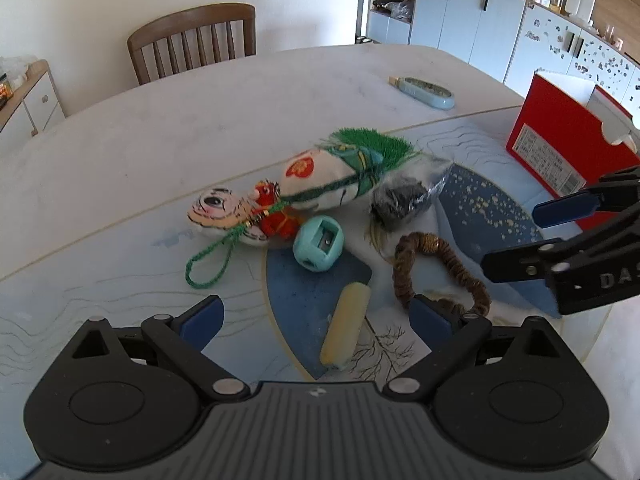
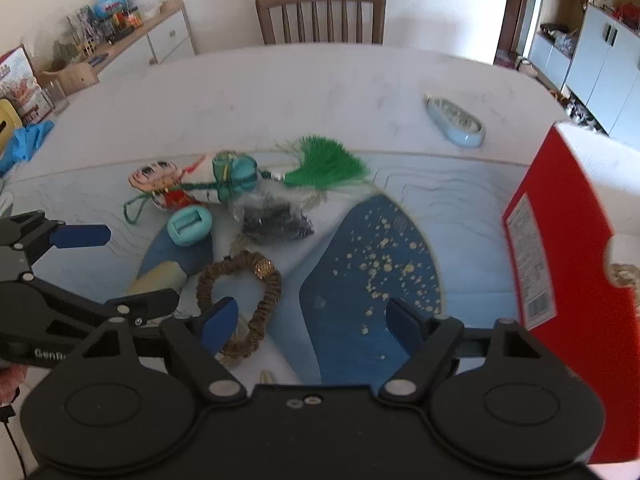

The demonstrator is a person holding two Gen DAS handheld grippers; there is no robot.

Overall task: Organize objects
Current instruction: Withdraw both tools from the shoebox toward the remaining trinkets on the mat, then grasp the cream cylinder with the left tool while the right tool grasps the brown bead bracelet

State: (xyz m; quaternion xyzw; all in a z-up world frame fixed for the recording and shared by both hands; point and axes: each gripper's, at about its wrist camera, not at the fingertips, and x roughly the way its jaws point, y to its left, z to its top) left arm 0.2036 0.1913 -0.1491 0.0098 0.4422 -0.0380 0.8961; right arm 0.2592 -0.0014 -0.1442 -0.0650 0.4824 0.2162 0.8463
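Note:
Small objects lie on a blue and white mat (image 1: 120, 292) (image 2: 400, 240): a plush charm with a green tassel (image 1: 320, 176) (image 2: 224, 178), a teal pencil sharpener (image 1: 319, 243) (image 2: 190, 224), a cream eraser (image 1: 346, 330) (image 2: 160, 278), a brown bead bracelet (image 1: 436, 272) (image 2: 244, 300), and a clear bag of dark bits (image 1: 408, 196) (image 2: 276, 216). My left gripper (image 1: 316, 320) is open above the eraser. My right gripper (image 2: 312, 320) is open and empty, its left finger over the bracelet. Each gripper shows in the other's view (image 1: 536, 240) (image 2: 116, 268).
A red box (image 1: 572, 148) (image 2: 568, 264) stands open at the mat's right edge. A light blue case (image 1: 426, 90) (image 2: 456, 120) lies on the white table (image 1: 200, 120) beyond the mat. A wooden chair (image 1: 192, 40) (image 2: 320, 12) stands at the far side.

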